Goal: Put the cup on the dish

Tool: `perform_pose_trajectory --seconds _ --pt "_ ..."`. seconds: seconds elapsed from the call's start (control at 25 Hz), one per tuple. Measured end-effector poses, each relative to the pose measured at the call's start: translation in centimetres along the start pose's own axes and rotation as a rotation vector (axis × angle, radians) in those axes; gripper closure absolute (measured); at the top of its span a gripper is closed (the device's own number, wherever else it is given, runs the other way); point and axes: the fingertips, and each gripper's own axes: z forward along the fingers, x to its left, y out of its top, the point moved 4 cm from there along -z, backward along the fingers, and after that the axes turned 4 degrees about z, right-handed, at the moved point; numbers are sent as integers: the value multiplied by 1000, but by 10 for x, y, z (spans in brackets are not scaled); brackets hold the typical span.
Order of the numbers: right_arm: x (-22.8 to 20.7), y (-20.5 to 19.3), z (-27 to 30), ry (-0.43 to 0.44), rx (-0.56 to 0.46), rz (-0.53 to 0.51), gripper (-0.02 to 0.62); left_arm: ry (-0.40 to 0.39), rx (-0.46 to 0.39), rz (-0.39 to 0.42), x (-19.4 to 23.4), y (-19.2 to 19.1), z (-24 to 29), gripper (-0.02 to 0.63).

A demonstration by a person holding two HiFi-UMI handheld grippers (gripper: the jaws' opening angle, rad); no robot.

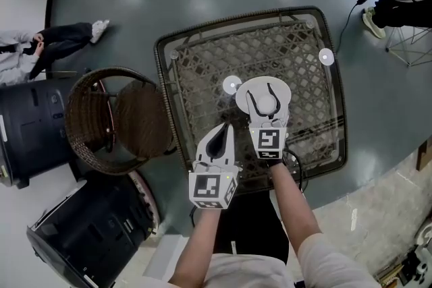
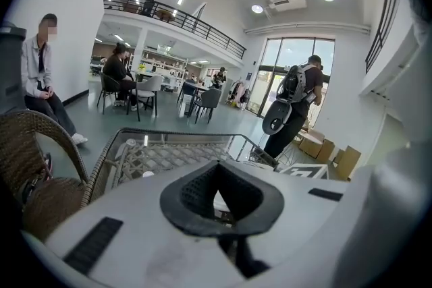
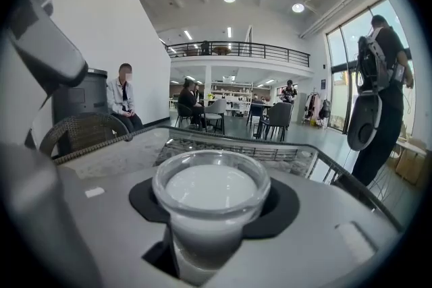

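Head view: your right gripper [image 1: 264, 98], clamped on the cup [image 1: 268, 104], is over the dish [image 1: 241, 96]; contact unclear. Left gripper [image 1: 225, 130] closed, empty, just beside.

Left white two-jaw gripper [image 1: 226, 128]: black curved jaws closed tip to tip, nothing between them. Right white two-jaw gripper [image 1: 267, 99]: jaws clamped on an upright clear plastic cup with white contents [image 3: 210, 189]. Left forearm [image 1: 202, 239] and right forearm [image 1: 294, 202] bare, extended forward side by side.
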Motion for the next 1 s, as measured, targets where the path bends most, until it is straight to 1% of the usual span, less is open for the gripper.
perform_pose_trajectory --seconds 0.2,0.36,0.44,0.52,0.6,0.68,0.84,1.0 --pt "0 -5 10 -26 53 -89 359 -19 22 -5 -6 -11 7 603" --pt "-2 -8 14 -49 91 -79 357 -28 37 -7 -8 -17 10 603" --pt "-3 -9 15 -54 100 -55 349 -29 41 -7 -9 -19 10 603" --pt "-4 -7 16 -49 95 -2 322 -30 44 -7 -9 -20 10 603" --pt "-5 -7 17 -35 100 38 281 -28 46 -9 -9 -21 9 603" --pt "-3 -7 19 -23 114 45 255 -26 44 -10 -8 -20 8 603" --pt "1 -7 14 -11 128 56 168 -21 35 -5 -6 -15 4 603" --pt "2 8 -7 -15 104 49 163 -18 9 -3 -3 0 -4 603"
